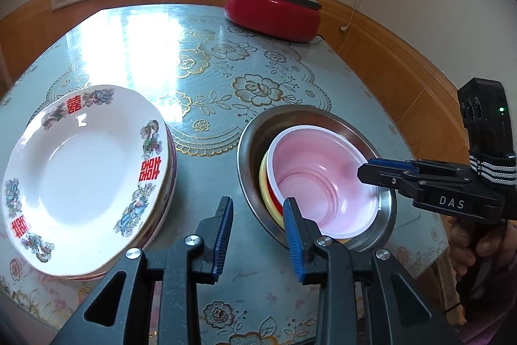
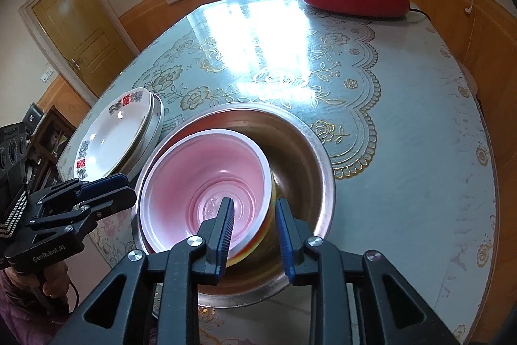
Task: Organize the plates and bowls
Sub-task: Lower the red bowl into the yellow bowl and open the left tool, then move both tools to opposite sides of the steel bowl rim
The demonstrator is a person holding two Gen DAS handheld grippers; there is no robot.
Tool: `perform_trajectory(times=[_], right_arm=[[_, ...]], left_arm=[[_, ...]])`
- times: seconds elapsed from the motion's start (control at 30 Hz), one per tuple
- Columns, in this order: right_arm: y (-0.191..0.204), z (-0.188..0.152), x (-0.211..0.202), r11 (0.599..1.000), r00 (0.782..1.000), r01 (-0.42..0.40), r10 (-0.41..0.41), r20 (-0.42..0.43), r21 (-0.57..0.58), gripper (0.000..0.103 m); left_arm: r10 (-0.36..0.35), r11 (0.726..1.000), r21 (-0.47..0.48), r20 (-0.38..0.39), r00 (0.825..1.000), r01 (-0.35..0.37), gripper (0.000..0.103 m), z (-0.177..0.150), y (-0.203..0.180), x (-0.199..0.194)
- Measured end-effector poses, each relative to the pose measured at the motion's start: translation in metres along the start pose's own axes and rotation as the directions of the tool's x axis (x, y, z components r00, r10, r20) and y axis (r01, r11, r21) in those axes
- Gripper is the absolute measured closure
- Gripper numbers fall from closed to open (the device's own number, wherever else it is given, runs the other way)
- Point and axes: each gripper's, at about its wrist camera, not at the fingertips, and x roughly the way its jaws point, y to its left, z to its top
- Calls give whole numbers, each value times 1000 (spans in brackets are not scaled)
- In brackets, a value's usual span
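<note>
Straddling the pink bowl's rim, the right claw stands released — left claw likewise, gripping nothing.

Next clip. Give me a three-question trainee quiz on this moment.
1. True or false: the pink bowl sits directly on the table.
2. What tops the plate stack? A: white plate with red characters. B: a red bowl. C: a pot lid.
3. Fill in: the right gripper straddles the pink bowl's ____.
Key: 1 false, it nests in a yellow bowl inside the steel basin; 2 A; 3 rim.
</note>
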Motion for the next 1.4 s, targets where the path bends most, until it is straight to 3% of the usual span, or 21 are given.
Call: perform_trajectory(times=[0.27, 0.63, 0.87, 1.17, 1.4], right_arm=[[4, 5, 23, 997, 997, 71, -71, -23, -15, 78], [13, 13, 33, 967, 976, 217, -219, 0, -135, 90], [12, 14, 36, 968, 977, 210, -212, -3, -138, 89], [12, 13, 35, 974, 982, 187, -187, 14, -128, 80], [8, 12, 18, 985, 986, 154, -148, 77, -80, 74]], left_arm=[[10, 1000, 24, -9, 1000, -10, 71, 0, -9, 6], [59, 997, 52, -4, 998, -59, 71, 14, -16, 20], [83, 996, 34, -30, 996, -82, 71, 15, -11, 31], [98, 995, 30, -37, 995, -97, 70, 16, -12, 37], [100, 995, 23, -34, 994, -99, 60, 14, -14, 37]])
